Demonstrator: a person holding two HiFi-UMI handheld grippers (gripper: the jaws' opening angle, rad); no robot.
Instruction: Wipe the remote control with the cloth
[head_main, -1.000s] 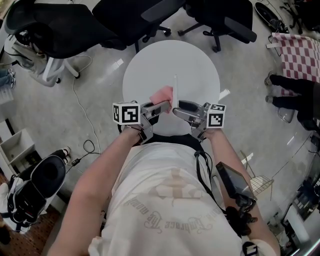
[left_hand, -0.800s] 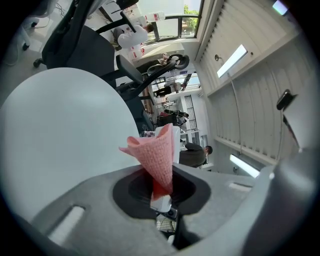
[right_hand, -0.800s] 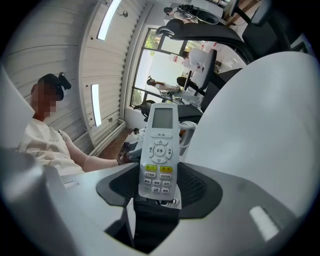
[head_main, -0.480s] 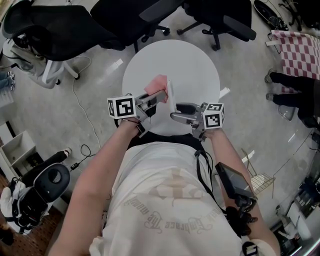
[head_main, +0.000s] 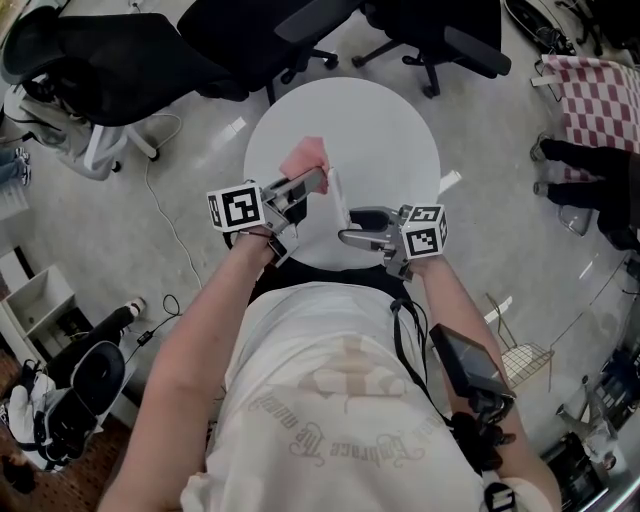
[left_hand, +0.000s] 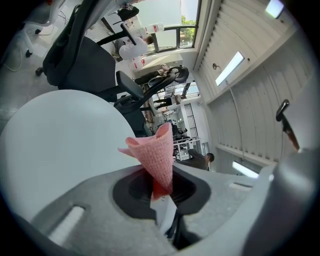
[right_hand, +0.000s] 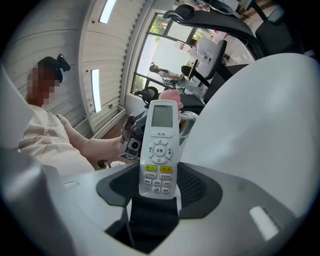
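1. The left gripper (head_main: 318, 182) is closed on the cloth (left_hand: 155, 155). Its jaws pinch the lower end of the pink fabric, and the rest stands up beyond them as a folded cone.
2. The right gripper (head_main: 350, 230) is closed on the remote control (right_hand: 159, 150). Its jaws stand wide apart and clamp the lower end of the white body. The remote stands upright, with its display and buttons facing the gripper's camera.
3. In the head view, both grippers are held over the near edge of the round white counter (head_main: 390, 130), with their jaws pointing towards each other.
4. The remote control is held above the counter between the two grippers and is seen edge-on.
5. The cloth is just beside the upper end of the remote, on its left. Contact between them cannot be confirmed.
6. Black office chairs (head_main: 120, 60) stand on the floor beyond the counter.
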